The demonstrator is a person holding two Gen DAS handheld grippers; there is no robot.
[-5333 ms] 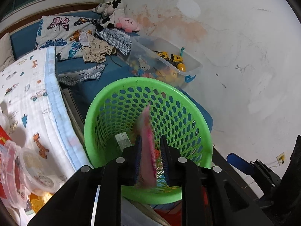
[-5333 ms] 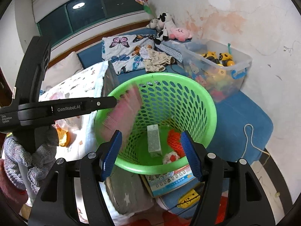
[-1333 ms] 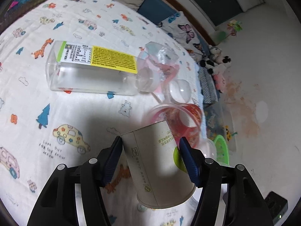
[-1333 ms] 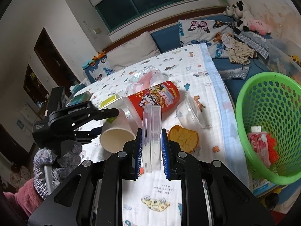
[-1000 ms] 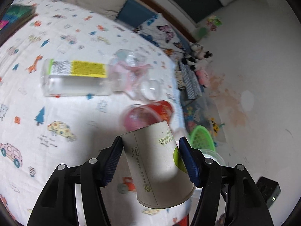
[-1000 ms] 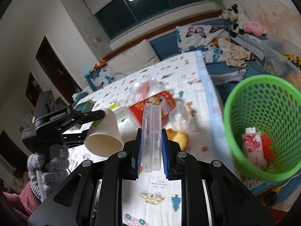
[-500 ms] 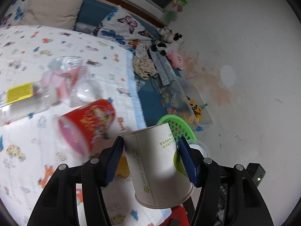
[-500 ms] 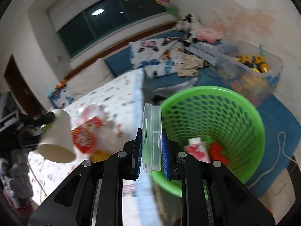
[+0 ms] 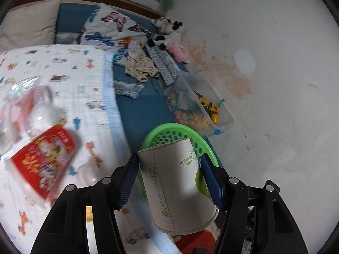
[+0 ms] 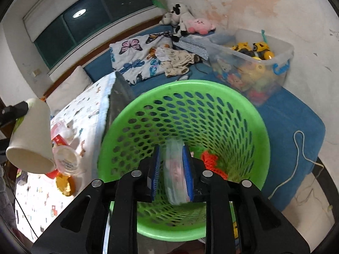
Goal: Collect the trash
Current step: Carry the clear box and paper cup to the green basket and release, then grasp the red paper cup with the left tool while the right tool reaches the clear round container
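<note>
My left gripper (image 9: 169,158) is shut on a white paper cup (image 9: 175,182) with green print, which lies tilted with its mouth towards the camera, above the bed's edge. The green perforated basket (image 9: 167,128) stands just beyond it. In the right wrist view the same cup (image 10: 31,139) hangs at the far left. My right gripper (image 10: 171,148) hovers over the basket (image 10: 190,84) and its jaws are opening. A clear plastic lid (image 10: 174,169), blurred and tilted, sits loosely between the pads, with a gap on its left side. Red netting (image 10: 209,160) lies inside the basket.
On the cartoon-print blanket (image 9: 89,80) lie a red snack tub (image 9: 44,160), a clear bottle (image 9: 25,105), a clear round container (image 10: 66,158) and an orange wrapper (image 10: 65,184). A clear toy bin (image 9: 197,110) stands by the stained wall. A white cord (image 10: 296,158) trails right of the basket.
Both grippers swung from the bed towards the basket. The right one now hangs over the basket's mouth, its jaws have parted and the lid has slipped lower. The left still grips the cup.
</note>
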